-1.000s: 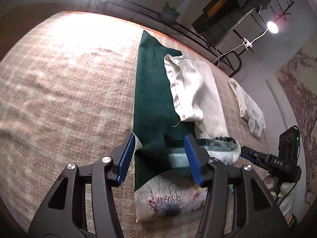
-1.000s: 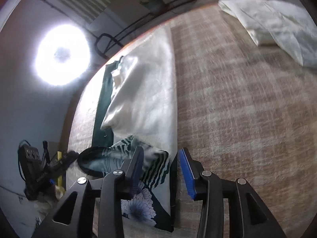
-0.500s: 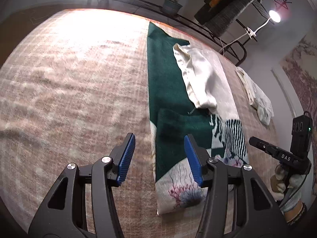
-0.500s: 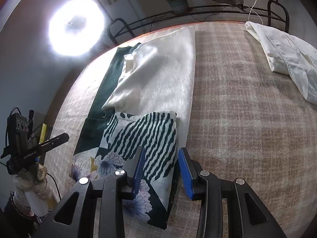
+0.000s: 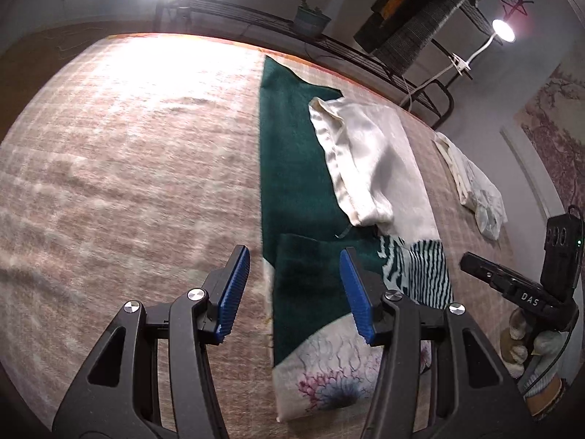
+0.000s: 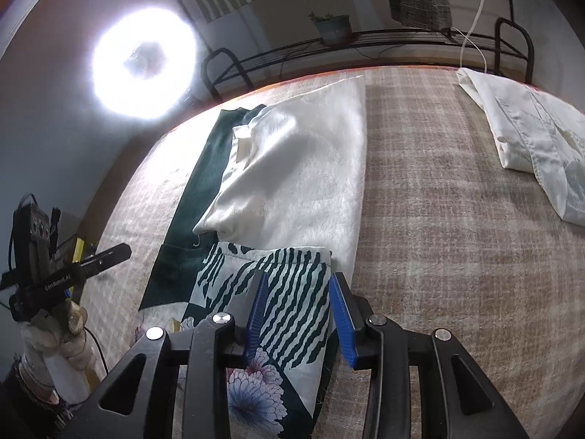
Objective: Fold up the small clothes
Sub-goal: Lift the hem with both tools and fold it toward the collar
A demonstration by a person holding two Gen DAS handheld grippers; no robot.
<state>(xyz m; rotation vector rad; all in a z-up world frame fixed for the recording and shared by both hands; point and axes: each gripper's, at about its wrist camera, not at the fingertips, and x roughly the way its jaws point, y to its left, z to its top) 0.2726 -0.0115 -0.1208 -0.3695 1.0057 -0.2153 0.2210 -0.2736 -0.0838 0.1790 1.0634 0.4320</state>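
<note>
I see a plaid-blanketed bed under a ring light, a metal rack behind. The folded floral garment lies bottom centre; my left gripper and right gripper both gape, holding nothing.

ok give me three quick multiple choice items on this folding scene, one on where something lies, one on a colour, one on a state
1. The cream satin cloth lies
A. on the dark green cloth
B. under it
C. on the floor

2. The left hand-held gripper has pads coloured
A. red
B. blue
C. yellow

3. The floral garment is
A. hanging up
B. balled up
C. folded flat on the plaid cover

Answers: 1 A, the cream overlaps the green. 2 B, both pads show blue. 3 C, it lies flat with straight folded edges.
</note>
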